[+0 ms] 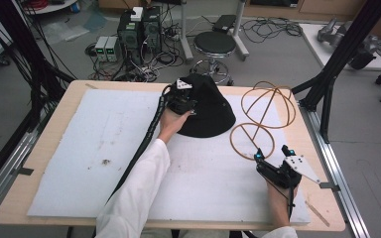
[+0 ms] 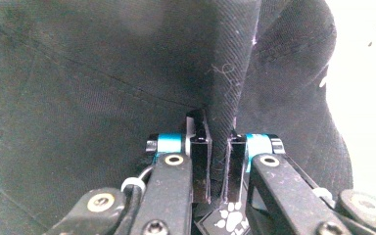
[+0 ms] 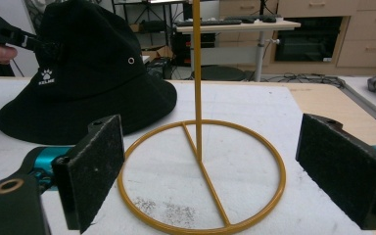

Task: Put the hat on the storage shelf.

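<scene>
A black bucket hat lies on the white mat at the table's far middle. My left gripper is at the hat's left side, shut on a fold of its black fabric; the cloth is pinched between the two pads. A brass-coloured wire hat stand with a round base ring and an upright rod stands right of the hat. My right gripper rests near the stand's base, jaws wide open, nothing between its pads. The hat also shows beyond the ring.
A white foam mat covers most of the wooden table. Black frame posts rise at the table's right and left edges. A stool and electronics boxes stand on the floor behind the table.
</scene>
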`<state>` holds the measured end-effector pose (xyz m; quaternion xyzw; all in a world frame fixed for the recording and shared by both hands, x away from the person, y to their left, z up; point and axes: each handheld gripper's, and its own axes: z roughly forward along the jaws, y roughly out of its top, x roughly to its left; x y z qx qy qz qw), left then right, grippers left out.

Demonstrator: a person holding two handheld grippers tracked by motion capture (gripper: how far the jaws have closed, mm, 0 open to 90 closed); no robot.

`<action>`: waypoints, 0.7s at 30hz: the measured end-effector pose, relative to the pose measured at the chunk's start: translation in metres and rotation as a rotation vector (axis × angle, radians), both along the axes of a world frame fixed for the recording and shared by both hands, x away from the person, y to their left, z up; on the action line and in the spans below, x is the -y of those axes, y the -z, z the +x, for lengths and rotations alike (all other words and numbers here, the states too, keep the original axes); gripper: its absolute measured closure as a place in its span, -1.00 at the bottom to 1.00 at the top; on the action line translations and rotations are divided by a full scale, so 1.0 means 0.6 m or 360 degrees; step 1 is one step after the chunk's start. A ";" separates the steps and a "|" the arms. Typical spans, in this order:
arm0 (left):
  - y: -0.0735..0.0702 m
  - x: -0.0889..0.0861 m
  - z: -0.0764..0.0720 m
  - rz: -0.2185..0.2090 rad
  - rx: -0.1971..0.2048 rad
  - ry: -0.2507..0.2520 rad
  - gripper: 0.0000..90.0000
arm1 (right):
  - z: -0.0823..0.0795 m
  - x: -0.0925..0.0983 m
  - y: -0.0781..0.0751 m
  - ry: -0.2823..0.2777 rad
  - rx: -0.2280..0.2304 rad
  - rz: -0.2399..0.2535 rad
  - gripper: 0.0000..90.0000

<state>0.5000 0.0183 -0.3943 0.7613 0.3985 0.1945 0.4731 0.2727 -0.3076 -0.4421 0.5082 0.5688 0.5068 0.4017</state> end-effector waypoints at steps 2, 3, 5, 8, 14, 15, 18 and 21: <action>0.000 0.000 -0.001 0.0003 0.0006 0.0005 0.90 | 0.000 0.000 0.000 0.0002 -0.0002 -0.0003 -0.77; 0.000 0.000 -0.001 -0.0001 0.0007 0.0004 0.90 | 0.000 0.001 0.000 0.0002 -0.0002 -0.0004 -0.77; 0.000 -0.001 -0.002 -0.0016 0.0012 0.0004 0.90 | -0.001 0.001 0.000 -0.0001 -0.0003 -0.0008 -0.77; -0.002 -0.002 -0.005 -0.0007 0.0025 0.0014 0.90 | -0.001 0.001 0.000 -0.0001 -0.0006 -0.0010 -0.77; -0.008 -0.011 -0.010 0.0007 0.0050 0.0015 0.90 | -0.003 0.001 0.000 0.0002 -0.0002 -0.0007 -0.77; -0.008 -0.011 -0.010 0.0007 0.0050 0.0015 0.90 | -0.003 0.001 0.000 0.0002 0.0002 -0.0010 -0.77; -0.013 -0.017 -0.013 -0.0005 0.0078 0.0006 0.90 | -0.003 0.001 0.000 0.0002 0.0003 -0.0012 -0.77; -0.021 -0.021 -0.017 -0.0038 0.0110 0.0001 0.90 | -0.004 0.000 0.000 0.0007 0.0004 -0.0022 -0.77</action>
